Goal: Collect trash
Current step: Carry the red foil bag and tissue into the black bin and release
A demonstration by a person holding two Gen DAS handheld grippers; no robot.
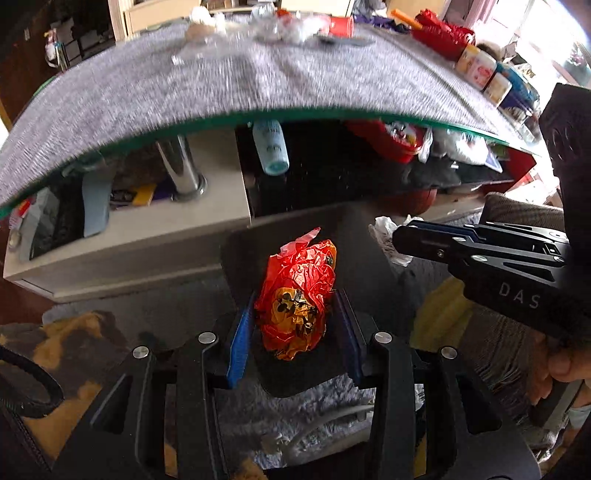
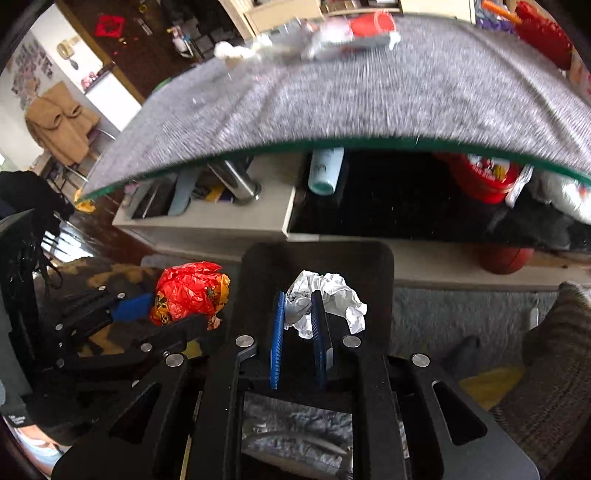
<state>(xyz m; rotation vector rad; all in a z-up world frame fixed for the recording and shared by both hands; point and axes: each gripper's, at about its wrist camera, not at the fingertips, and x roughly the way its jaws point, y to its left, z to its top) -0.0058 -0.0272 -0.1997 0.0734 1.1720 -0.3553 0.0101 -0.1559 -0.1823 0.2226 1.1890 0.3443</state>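
My left gripper (image 1: 295, 299) is shut on a crumpled red and orange plastic bag (image 1: 297, 295), held over a black bin (image 1: 354, 236) on the floor. The bag also shows in the right wrist view (image 2: 188, 291). My right gripper (image 2: 301, 302) is shut on a crumpled white paper wad (image 2: 332, 295), held over the same black bin (image 2: 373, 266). In the left wrist view the right gripper (image 1: 397, 238) comes in from the right with white paper (image 1: 382, 227) at its tip. More trash (image 1: 273, 26) lies at the far edge of the table.
A glass table with a grey mat (image 1: 184, 99) stands ahead, above both grippers. A lower shelf (image 1: 147, 229) under it holds a bottle (image 1: 271, 147), a red tub (image 1: 391, 140) and clutter. Red cups and jars (image 1: 476, 66) stand at the table's right. Grey rug (image 2: 443, 314) covers the floor.
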